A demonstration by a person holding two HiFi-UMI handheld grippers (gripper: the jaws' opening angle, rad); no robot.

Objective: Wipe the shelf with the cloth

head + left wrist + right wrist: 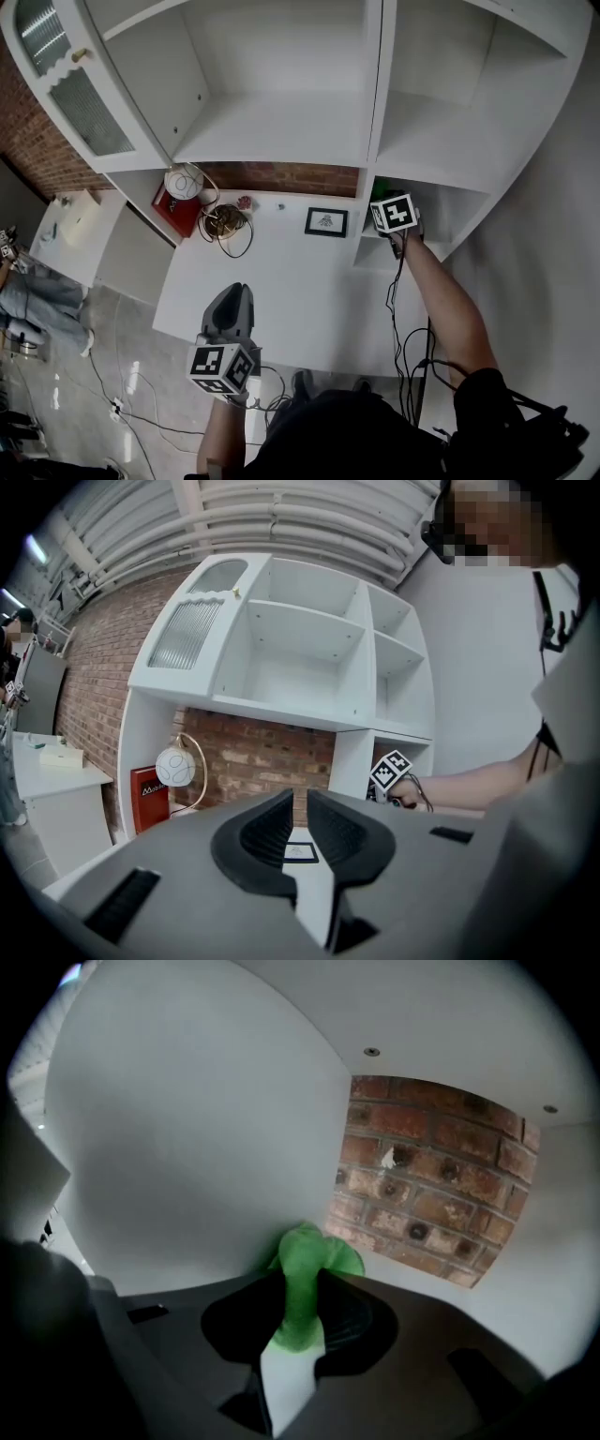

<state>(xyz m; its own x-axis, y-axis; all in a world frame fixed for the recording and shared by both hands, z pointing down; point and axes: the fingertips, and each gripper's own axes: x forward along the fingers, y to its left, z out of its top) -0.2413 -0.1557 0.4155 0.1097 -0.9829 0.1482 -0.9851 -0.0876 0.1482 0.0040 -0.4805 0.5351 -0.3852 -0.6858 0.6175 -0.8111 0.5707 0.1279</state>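
The white shelf unit (281, 127) stands over a white desk (300, 291). My right gripper (388, 202) reaches into the low right cubby (448, 208) and is shut on a green cloth (379, 191). In the right gripper view the cloth (311, 1258) bulges out of the gripper (302, 1279) against the cubby's white left wall (187, 1147), where it meets the floor; the brick back (431, 1176) lies beyond. My left gripper (236, 292) hangs over the desk's front, away from the shelf. Its jaws (300, 803) stand almost together with nothing between them.
On the desk under the shelf are a red box (173, 210), a round white lamp (183, 183), a coil of cables (229, 225) and a small framed picture (325, 222). A glass cabinet door (66, 84) hangs open at upper left. A person (33, 295) sits far left.
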